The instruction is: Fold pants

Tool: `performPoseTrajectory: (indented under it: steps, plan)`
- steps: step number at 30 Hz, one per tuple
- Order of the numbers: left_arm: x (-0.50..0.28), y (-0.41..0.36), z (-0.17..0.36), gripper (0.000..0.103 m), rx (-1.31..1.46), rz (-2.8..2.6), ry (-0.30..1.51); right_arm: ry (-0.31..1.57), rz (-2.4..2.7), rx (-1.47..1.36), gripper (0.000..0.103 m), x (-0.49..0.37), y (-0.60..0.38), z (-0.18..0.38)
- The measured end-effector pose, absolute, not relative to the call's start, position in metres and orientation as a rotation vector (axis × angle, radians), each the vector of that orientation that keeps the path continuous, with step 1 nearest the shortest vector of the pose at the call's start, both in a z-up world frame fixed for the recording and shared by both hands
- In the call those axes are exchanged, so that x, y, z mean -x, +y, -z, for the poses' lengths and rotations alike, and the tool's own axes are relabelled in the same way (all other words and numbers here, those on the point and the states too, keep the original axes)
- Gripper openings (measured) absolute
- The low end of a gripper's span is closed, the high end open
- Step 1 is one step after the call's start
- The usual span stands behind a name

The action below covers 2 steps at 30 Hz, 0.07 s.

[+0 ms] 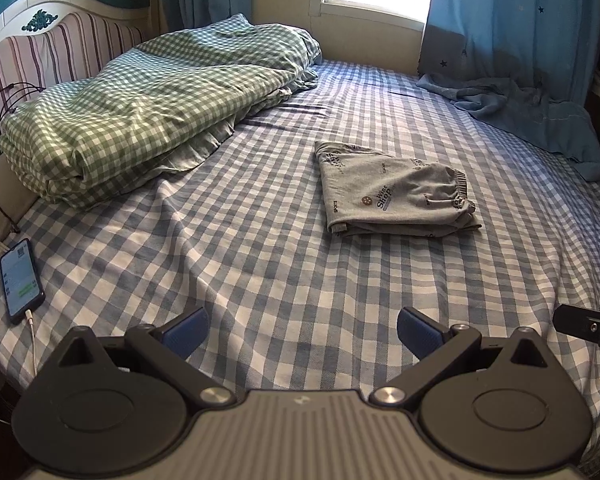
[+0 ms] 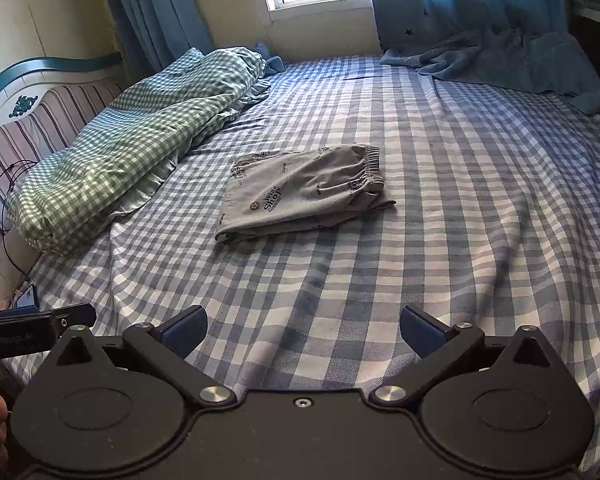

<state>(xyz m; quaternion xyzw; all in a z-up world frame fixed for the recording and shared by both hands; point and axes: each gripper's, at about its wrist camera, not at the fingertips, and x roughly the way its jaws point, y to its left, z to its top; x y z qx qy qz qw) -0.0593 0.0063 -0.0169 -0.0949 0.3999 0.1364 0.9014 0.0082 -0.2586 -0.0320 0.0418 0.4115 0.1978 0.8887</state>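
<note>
Left tongs: black linkage arms with blue pads, spread wide, holding nothing. They hover low over the near edge of the bed, well short of the garment.
Right tongs: same build, likewise spread wide and empty, over bare sheet at the near edge. A corner of the other tool shows at the left border of the right wrist view.
Task item: grey printed cotton pants with an elastic waistband, lying mid-bed as a compact, layered rectangle. The waistband faces the right side, the folded edge faces the tongs.
Reason for placement: judged from the stacked layers and squared outline, the fold appears complete. The pants rest flat on the open middle of the sheet, where nothing crowds them. Both tongs standing back and apart fits a released load.
Bed: blue-and-white checked sheet, lightly wrinkled, bare between tongs and pants.
Left surroundings: green-and-white checked duvet, bunched, near the pants but not touching. A striped headboard stands behind it.
Near-left corner: black smartphone with lit screen and white cable, well apart from the pants.
Far right: crumpled blue cloth under a blue star-print curtain.
Obstructions: none between tongs and pants. The cable and phone matter only for a leftward sweep.
</note>
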Motion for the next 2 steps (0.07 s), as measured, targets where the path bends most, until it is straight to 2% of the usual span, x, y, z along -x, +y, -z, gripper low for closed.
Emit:
performPoseTrajectory:
  steps: [2]
  plan:
    - [0.0568, 0.0054, 0.0192, 0.103, 0.191, -0.284, 0.837, 0.861, -0.41, -0.085, 0.102, -0.0094, -0.2592, 0.0334]
